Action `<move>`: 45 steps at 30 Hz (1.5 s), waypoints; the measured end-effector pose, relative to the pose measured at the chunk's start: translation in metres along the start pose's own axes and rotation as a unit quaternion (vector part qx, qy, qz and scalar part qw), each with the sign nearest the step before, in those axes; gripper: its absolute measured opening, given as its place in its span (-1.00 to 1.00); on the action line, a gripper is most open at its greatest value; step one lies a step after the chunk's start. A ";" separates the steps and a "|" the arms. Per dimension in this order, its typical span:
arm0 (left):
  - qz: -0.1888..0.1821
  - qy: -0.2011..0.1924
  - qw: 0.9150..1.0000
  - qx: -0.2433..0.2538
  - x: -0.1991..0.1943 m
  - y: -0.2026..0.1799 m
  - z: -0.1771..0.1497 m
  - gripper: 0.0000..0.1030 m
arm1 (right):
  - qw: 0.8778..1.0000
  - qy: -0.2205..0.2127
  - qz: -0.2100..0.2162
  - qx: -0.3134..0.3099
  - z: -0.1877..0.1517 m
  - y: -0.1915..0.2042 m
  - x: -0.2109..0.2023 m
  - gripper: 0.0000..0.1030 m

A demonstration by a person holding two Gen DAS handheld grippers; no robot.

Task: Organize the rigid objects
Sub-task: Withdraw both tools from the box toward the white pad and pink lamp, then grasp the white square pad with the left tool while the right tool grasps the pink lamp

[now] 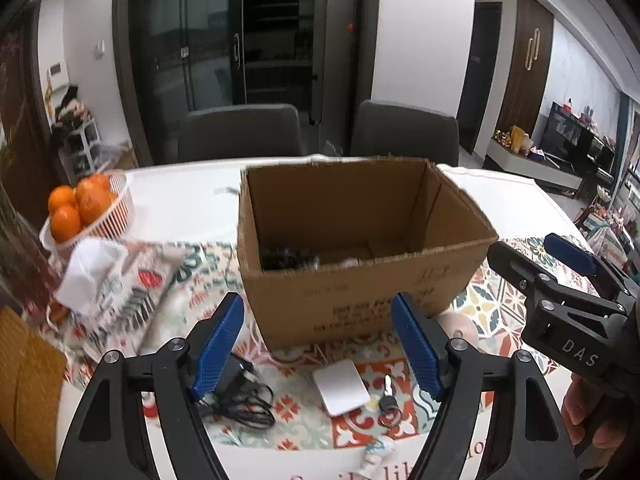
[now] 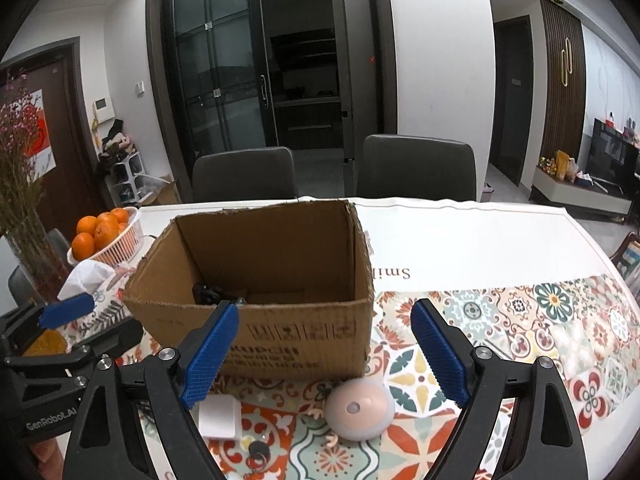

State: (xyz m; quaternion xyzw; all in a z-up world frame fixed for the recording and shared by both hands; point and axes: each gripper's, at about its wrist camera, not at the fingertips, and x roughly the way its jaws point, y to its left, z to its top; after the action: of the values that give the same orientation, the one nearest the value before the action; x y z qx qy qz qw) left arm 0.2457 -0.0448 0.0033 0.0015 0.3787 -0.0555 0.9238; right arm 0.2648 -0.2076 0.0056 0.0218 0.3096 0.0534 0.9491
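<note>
Left wrist: key (image 1: pixel 387 387) upright-lengthwise, blade apparently toward box (image 1: pixel 360 248); tongs (image 1: pixel 318 344) agape.

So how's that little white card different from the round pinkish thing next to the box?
The white card is flat and rectangular with rounded corners; the round pinkish thing is a raised dome. The card is plain white all over, while the dome has a small grey oval spot on top. Both lie on the patterned tablecloth in front of the cardboard box, held by neither tongs.

Black-framed left tool (image 1: pixel 318 344) and right tool (image 2: pixel 336 354) carry ribbed blue pads.
</note>
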 end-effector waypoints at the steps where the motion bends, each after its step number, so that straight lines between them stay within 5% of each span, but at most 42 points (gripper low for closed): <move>1: -0.001 0.004 1.000 -0.004 0.001 -0.001 -0.003 0.47 | 1.000 0.002 -0.001 -0.001 -0.002 -0.002 0.000 0.72; 17: 0.001 0.050 0.999 -0.021 0.026 -0.019 -0.047 0.50 | 0.999 0.043 0.009 0.003 -0.041 -0.022 0.016 0.72; 45: 0.027 0.117 0.991 -0.054 0.089 -0.025 -0.079 0.49 | 0.989 0.144 0.020 -0.006 -0.090 -0.039 0.077 0.72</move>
State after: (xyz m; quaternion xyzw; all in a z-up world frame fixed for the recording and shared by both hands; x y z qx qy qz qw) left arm 0.2511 -0.0751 -0.1145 -0.0320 0.4869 -0.0092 0.8728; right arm 0.2773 -0.2367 -0.1152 0.0140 0.4418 0.0772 0.8937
